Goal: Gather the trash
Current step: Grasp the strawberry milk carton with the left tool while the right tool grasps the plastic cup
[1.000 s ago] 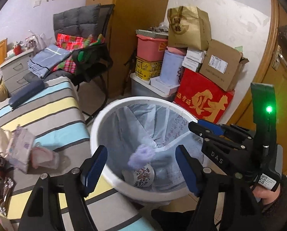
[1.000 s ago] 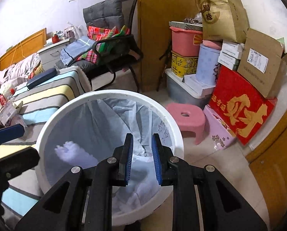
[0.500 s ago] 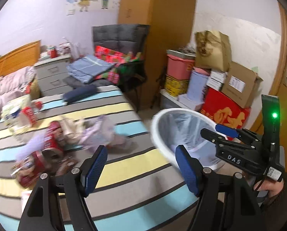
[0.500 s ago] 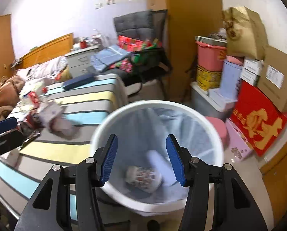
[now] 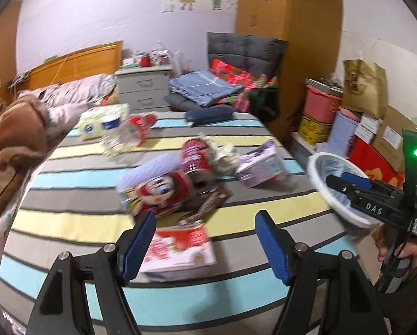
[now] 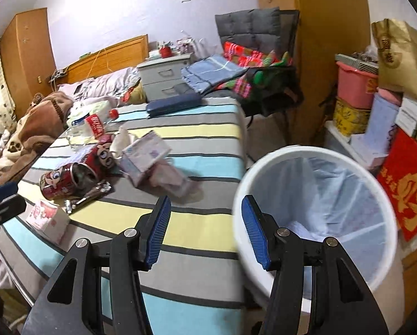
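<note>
Trash (image 5: pixel 180 184) litters the striped bed (image 5: pixel 264 212) — both grippers (image 5: pixel 205 247) (image 6: pixel 204 230) spread, empty — beside the bin (image 6: pixel 314 150)

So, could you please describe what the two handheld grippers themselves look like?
Both the left gripper and right gripper have black angular frames, silver pivot screws and ribbed blue finger pads. The right one carries white "DAS" lettering, a green light and a QR sticker.

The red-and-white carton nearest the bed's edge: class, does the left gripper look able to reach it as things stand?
Probably yes. The left gripper is open and empty, and the red-and-white carton lies flat just ahead of its fingertips with nothing between them.
</note>
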A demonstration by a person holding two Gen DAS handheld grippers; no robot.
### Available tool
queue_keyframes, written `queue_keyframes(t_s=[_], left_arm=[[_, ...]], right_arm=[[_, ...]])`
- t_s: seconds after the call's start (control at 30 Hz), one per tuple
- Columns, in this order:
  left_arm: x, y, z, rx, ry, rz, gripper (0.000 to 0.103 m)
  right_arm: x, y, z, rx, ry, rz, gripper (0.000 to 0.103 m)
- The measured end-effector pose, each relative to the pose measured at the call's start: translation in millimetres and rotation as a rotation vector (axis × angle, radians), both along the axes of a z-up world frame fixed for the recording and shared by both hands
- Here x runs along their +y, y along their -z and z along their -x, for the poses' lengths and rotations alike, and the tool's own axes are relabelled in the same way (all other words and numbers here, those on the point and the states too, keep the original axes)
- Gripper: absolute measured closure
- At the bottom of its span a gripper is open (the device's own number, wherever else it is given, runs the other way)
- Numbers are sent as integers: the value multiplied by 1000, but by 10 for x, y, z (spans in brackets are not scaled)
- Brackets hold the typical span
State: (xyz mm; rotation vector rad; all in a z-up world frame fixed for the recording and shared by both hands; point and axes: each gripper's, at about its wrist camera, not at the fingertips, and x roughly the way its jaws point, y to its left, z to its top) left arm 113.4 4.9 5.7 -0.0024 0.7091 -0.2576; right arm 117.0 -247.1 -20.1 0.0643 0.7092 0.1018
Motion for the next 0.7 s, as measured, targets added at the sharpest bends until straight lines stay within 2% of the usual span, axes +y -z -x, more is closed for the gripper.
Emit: queue_keyframes(t_s=[0.23,0.33,0.47,0.7], left_arm=[[287,276,-26,74,-53,-9,29],[291,361,-23,100,-40,-2,26],[253,459,-65,124,-34,-10,12],[155,606,-196,166,-9,-30,12]], right_arm=[[210,135,-235,41,-97,34,48],[243,201,-343,67,-141,57,41],[243,242,-465,94,-172,80,40],[264,285,-686,138,-217,136,40]])
